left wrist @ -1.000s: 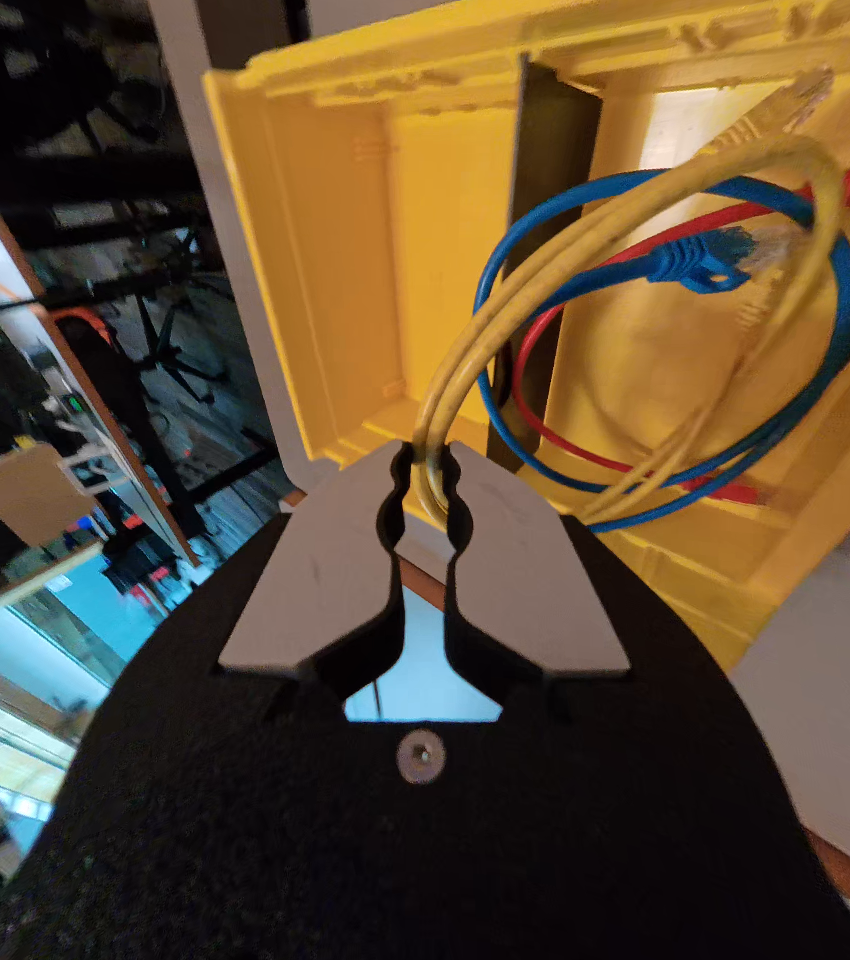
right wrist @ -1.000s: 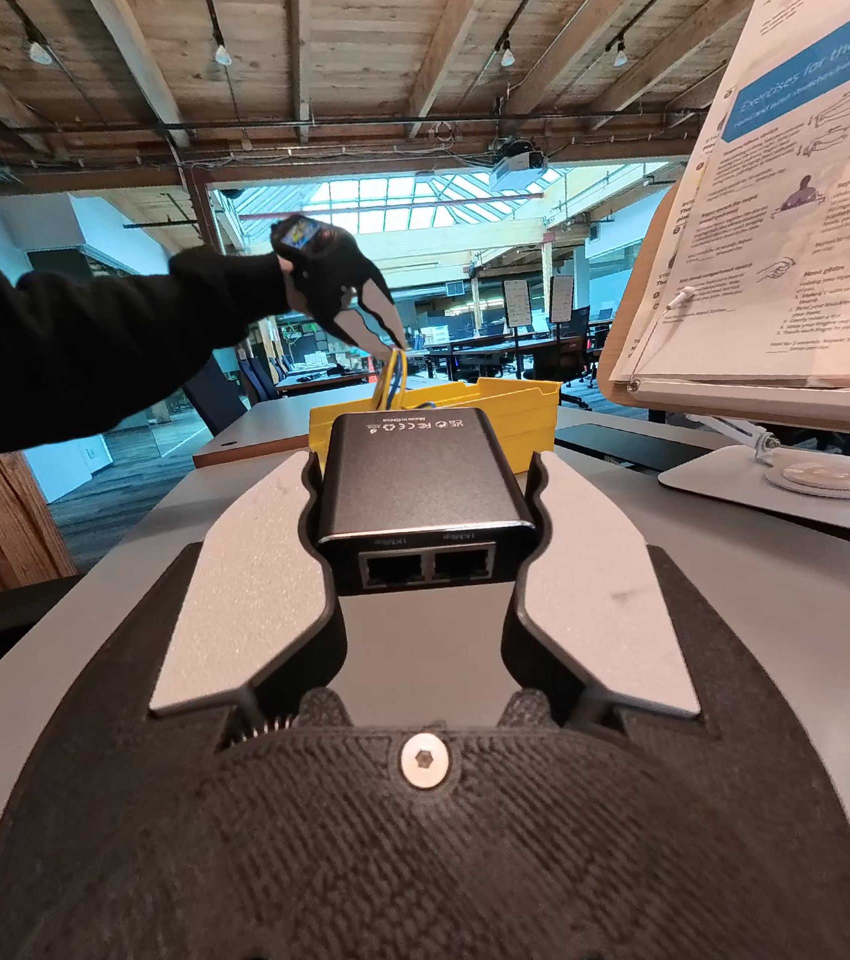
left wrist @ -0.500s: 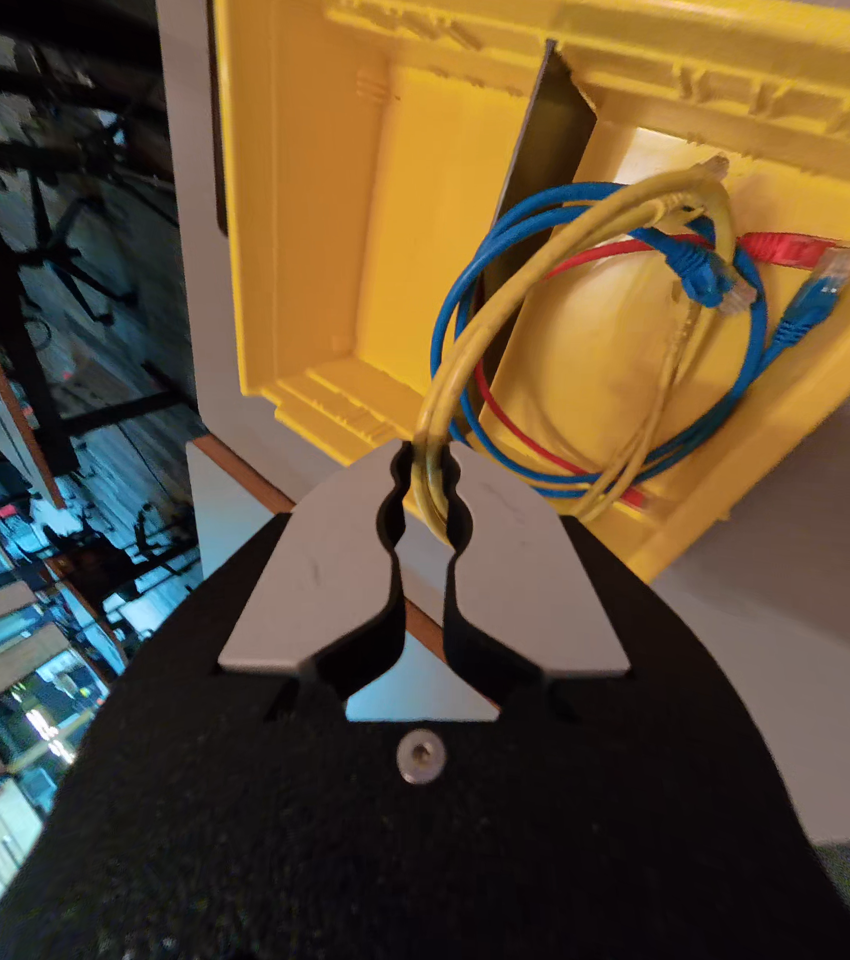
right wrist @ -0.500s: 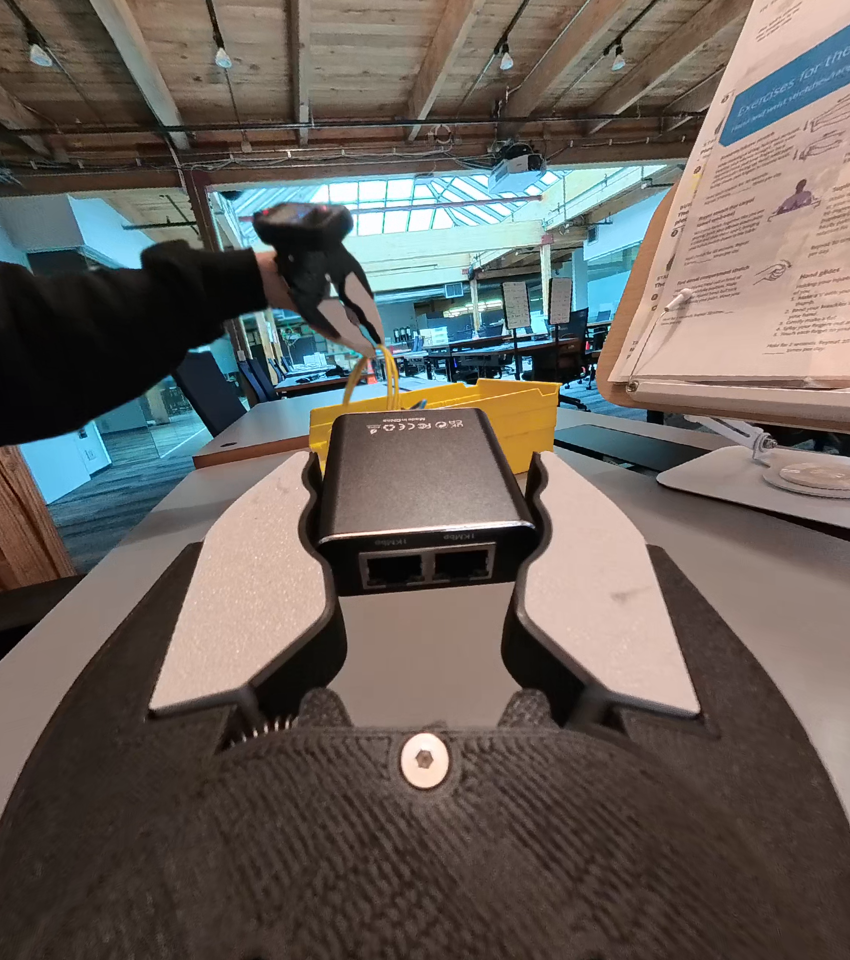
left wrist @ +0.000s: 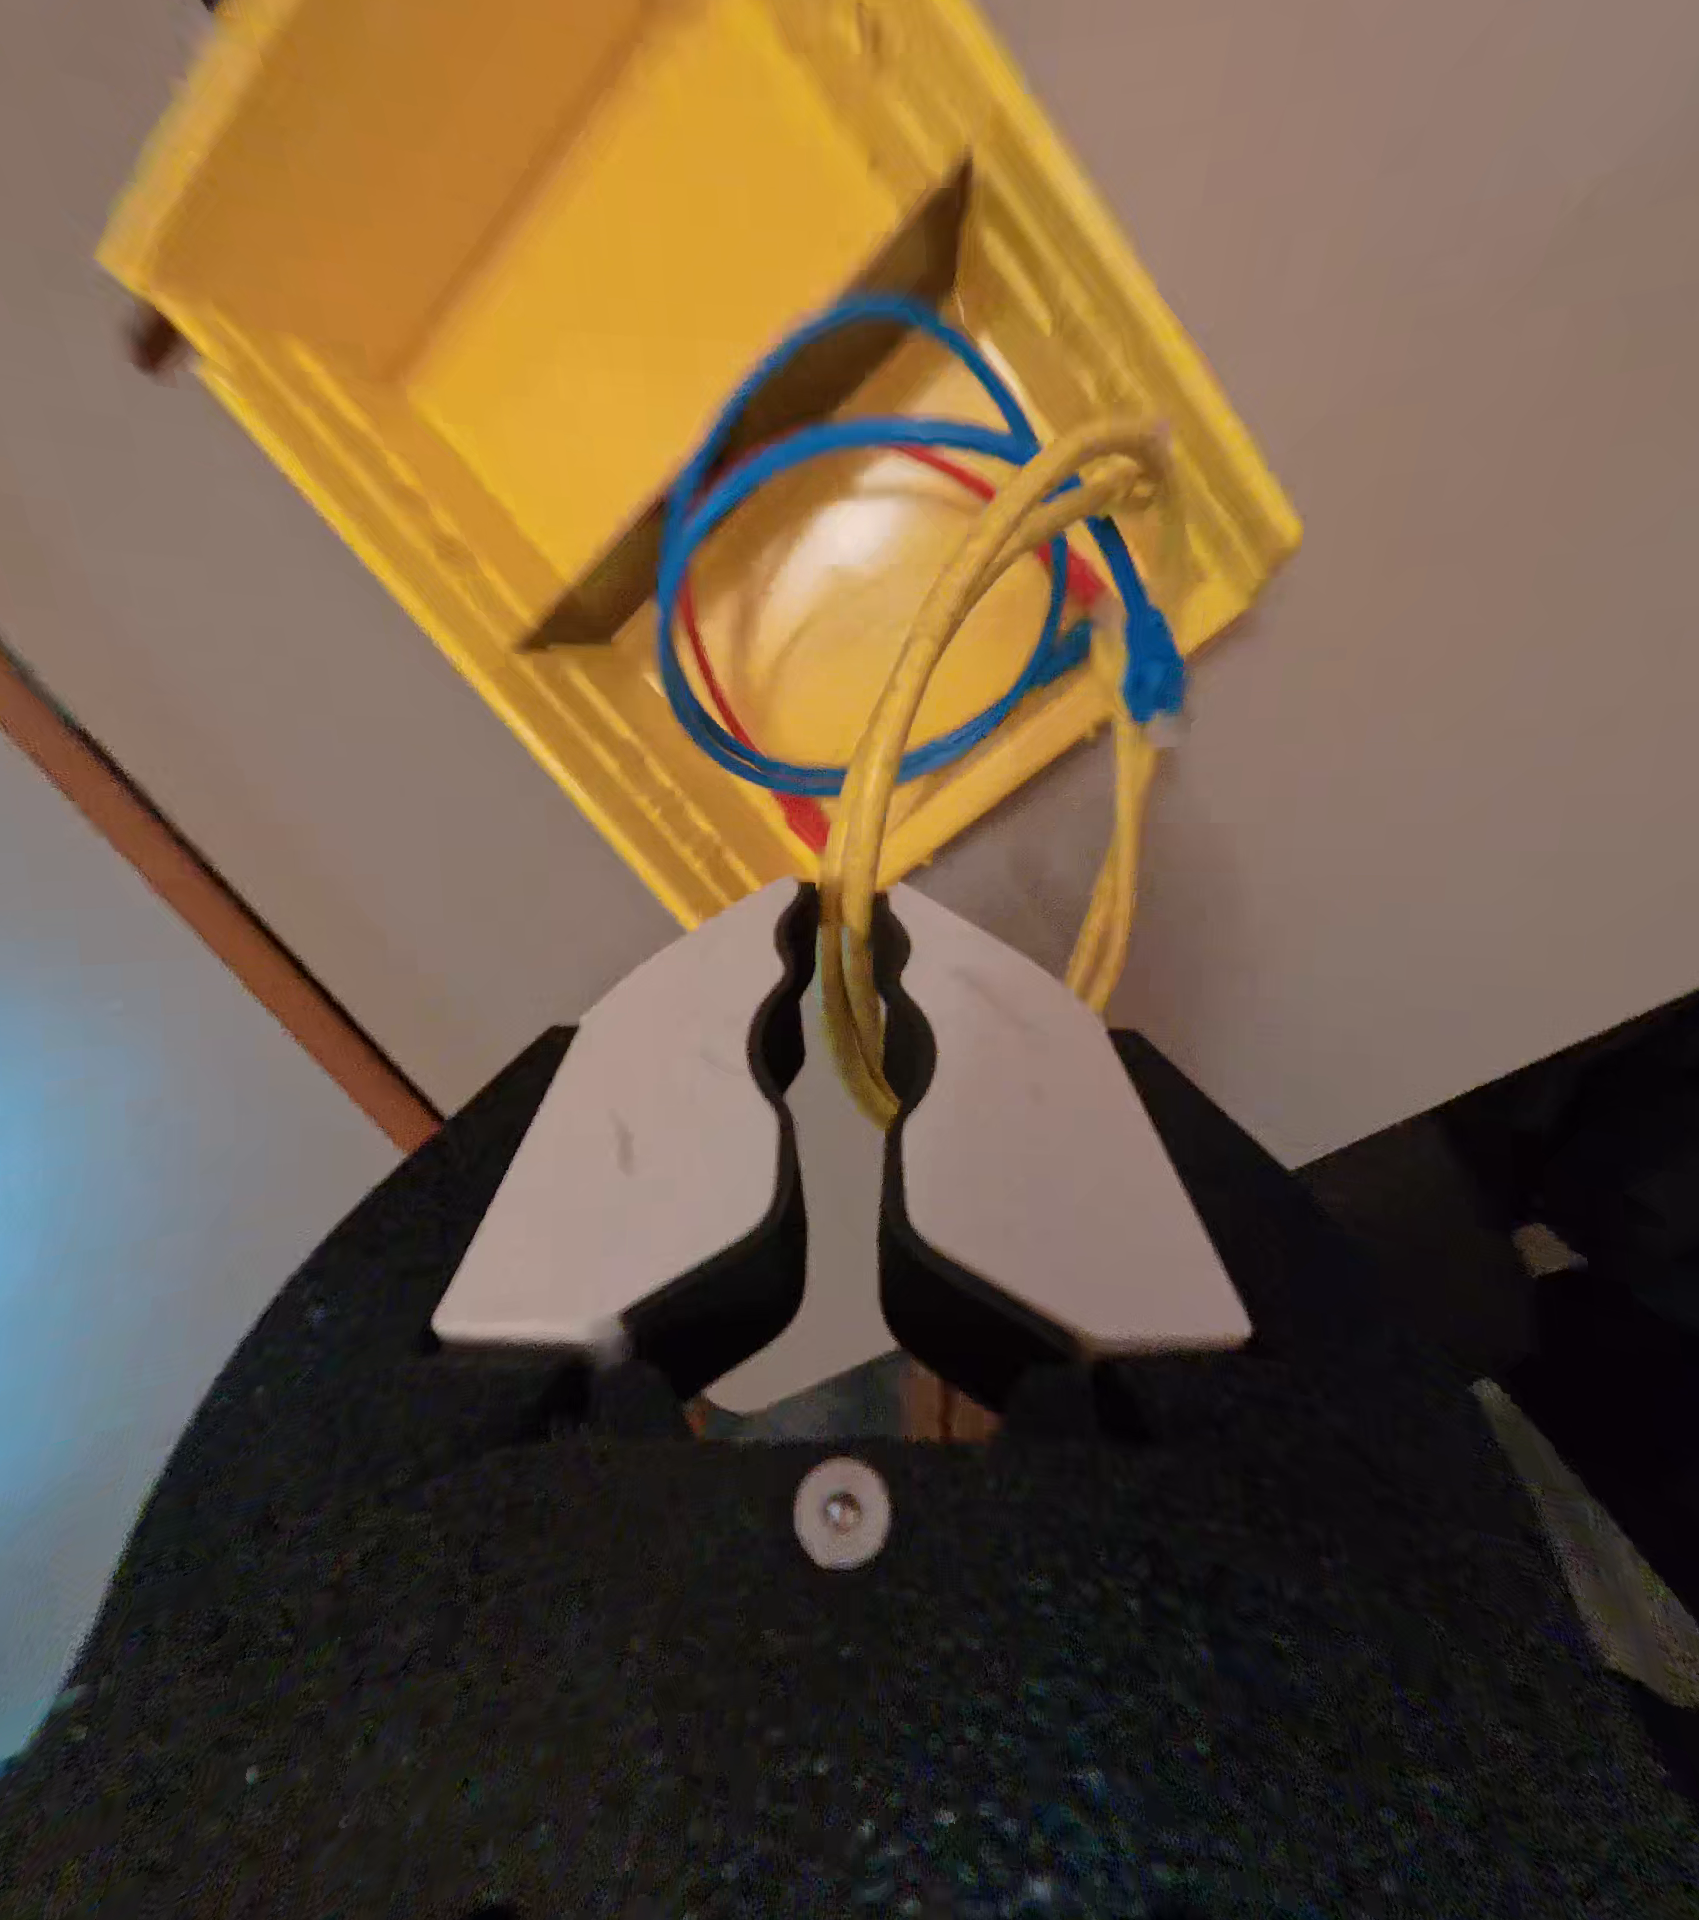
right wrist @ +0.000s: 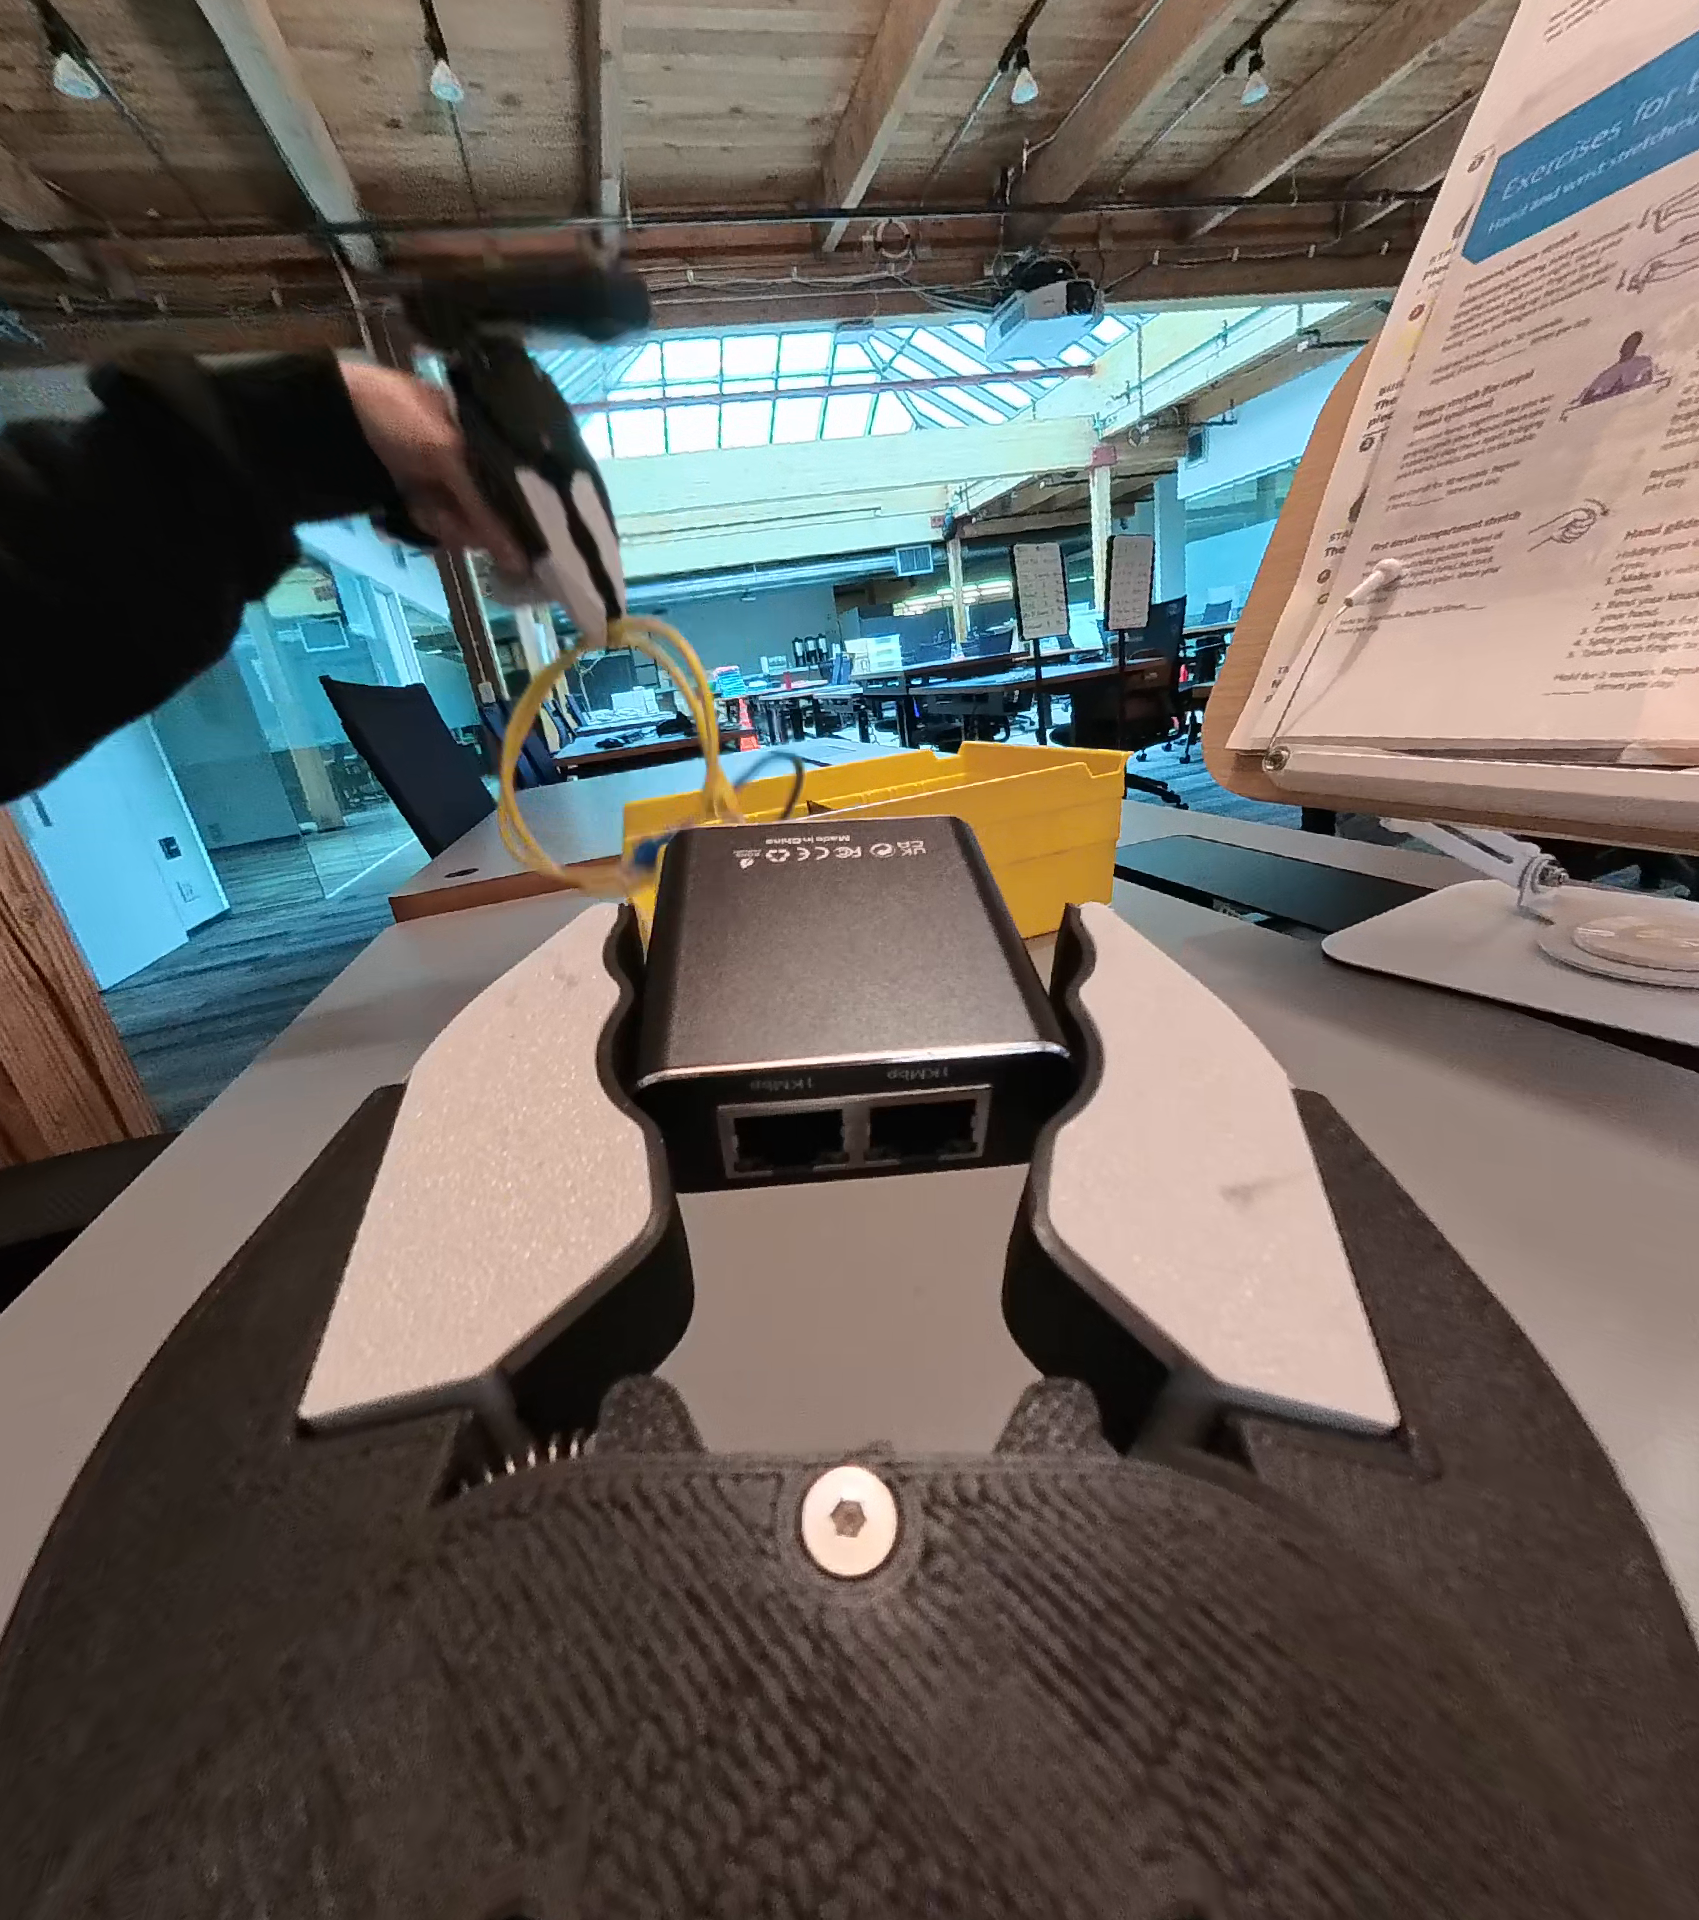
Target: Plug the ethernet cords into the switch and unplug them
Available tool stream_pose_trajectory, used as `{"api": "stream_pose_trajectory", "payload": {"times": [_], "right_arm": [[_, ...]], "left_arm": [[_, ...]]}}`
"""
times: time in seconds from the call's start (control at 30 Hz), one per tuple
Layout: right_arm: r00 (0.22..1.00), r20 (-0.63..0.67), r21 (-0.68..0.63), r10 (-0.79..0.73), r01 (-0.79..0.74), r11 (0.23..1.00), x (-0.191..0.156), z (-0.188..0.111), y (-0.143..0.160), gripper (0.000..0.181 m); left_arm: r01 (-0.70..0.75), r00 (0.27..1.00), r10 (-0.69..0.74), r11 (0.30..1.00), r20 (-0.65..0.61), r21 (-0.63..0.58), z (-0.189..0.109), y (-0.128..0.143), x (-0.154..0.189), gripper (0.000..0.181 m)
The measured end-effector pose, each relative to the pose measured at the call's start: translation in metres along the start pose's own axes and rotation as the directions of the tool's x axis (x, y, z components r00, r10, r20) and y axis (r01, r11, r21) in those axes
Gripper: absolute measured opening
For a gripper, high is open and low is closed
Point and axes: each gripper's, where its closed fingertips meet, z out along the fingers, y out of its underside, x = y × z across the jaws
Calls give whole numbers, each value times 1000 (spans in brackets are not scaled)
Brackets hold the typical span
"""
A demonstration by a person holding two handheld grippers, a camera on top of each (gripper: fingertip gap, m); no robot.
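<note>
Two grippers at work; left gripper (left wrist: 845,920) clamped narrow on the yellow cord (left wrist: 902,717), coil pinched between the jaws and lifted above the yellow bin (left wrist: 554,343), loops hanging free in the right wrist view; blue cord (left wrist: 710,488) coiled inside the bin's near compartment, one blue plug (left wrist: 1151,675) dangling over the rim, tangled against the yellow loops; red cord (left wrist: 694,634) lay under the blue, inside the same compartment; right gripper (right wrist: 850,935) held the black switch (right wrist: 824,935) by its sides, jaws spread only as wide as the casing, both ports (right wrist: 850,1132) facing the camera and empty; rested low over the grey table (right wrist: 1551,1195); stood beside, a document stand (right wrist: 1603,416) on the right.
</note>
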Motion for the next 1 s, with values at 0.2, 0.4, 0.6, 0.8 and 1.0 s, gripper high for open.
{"api": "stream_pose_trajectory", "payload": {"times": [0.2, 0.4, 0.6, 0.8, 1.0], "right_arm": [[1000, -1, 2, -10, 10, 1000, -1, 0, 0, 75], [1000, 5, -7, -9, 10, 1000, -2, 1, 1, 75], [1000, 11, -14, -12, 12, 1000, -3, 1, 2, 75], [1000, 15, -13, -22, 22, 1000, -1, -2, 0, 75], [998, 31, 50, -49, 48, 998, -11, -13, -23, 75]], "left_arm": [[-19, 991, 0, 991, -137, -132, 72, 40, 35, 8], [75, 937, -9, 981, -350, 177, 10, 16, 52, 7], [196, 863, 23, 906, -504, 376, -58, 3, 64, 5], [148, 807, 117, 909, -579, 390, -39, -13, 130, 5], [204, 730, 87, 919, -678, 338, 43, -52, 228, 5]]}}
